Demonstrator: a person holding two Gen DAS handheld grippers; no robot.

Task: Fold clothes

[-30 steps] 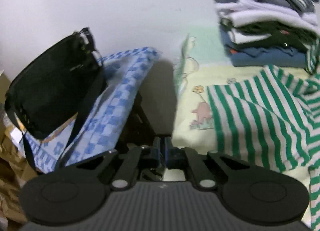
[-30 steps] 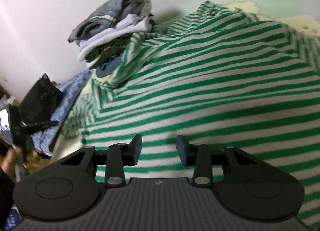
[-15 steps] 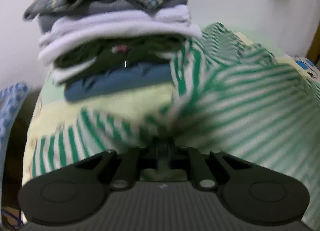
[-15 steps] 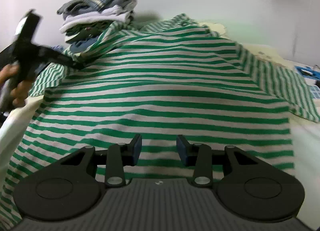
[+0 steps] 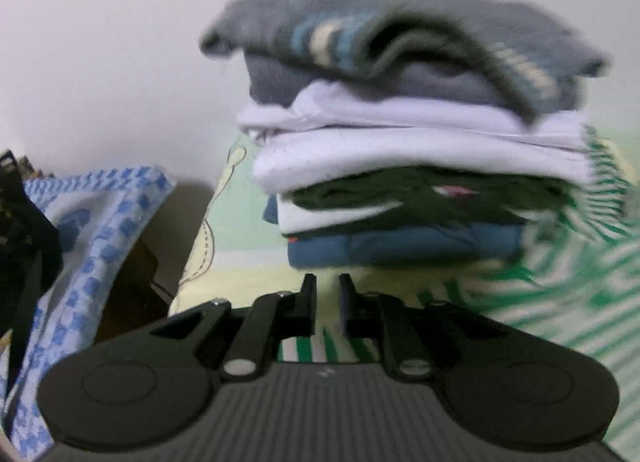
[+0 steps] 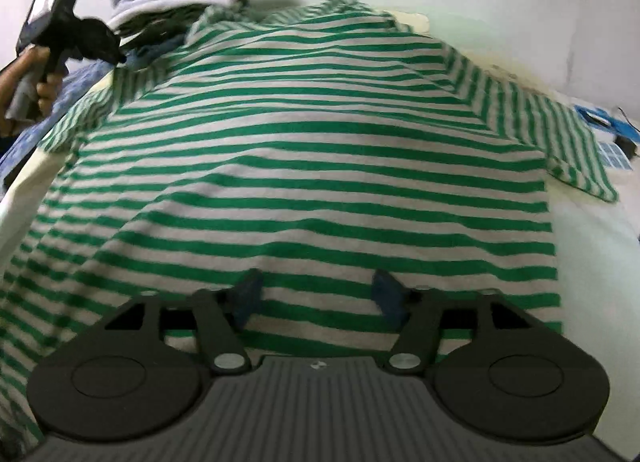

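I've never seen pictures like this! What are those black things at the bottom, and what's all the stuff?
A person holds two grabbing tools, each with a camera looking along its fingers. The left gripper has just been opening a little, with nothing between its fingers, and faces a stack of folded clothes. The right gripper has just been opening wide, empty, over a green striped shirt spread on the bed. Its picture also shows the hand holding the left tool.

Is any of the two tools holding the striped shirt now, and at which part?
Nothing is held. The left tool has a small empty gap; the right tool, just opened wide, stands over the striped shirt.
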